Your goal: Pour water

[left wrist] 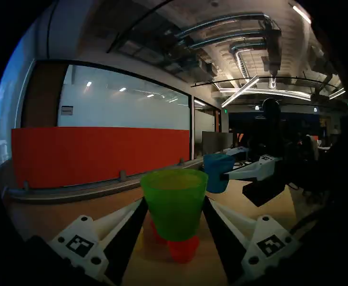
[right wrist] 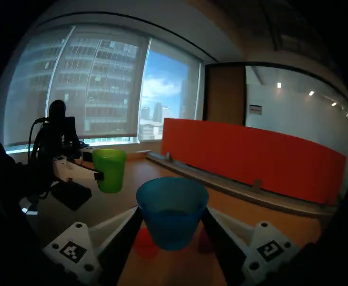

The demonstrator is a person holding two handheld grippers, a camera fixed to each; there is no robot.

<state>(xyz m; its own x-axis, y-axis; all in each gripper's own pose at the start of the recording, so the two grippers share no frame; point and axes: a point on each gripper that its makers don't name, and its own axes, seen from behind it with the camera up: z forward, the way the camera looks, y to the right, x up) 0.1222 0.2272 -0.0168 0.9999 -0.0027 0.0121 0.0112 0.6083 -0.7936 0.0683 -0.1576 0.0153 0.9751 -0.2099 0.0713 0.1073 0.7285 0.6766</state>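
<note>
Two cups, two grippers, both busy. Left gripper (left wrist: 175,212) is clamped on the green cup (left wrist: 174,188), which is upright with its mouth at 12 o'clock and held up off the table (left wrist: 50,214). Right gripper (right wrist: 172,213) has the blue cup (right wrist: 172,226) pinched the same way, also upright.

What matters for the pour: in the left gripper view the blue cup sits at about 1 o'clock from the green one, a bit farther out, near but not touching. In the right gripper view the green cup is off at 10 o'clock. So my guess is one cup has to come over the other's mouth and tip toward it.

Can't tell which one has the water. Blue shows a darker band low down, so maybe that one. A red cup (left wrist: 183,250) sits on the table at 6 o'clock under the green.
</note>
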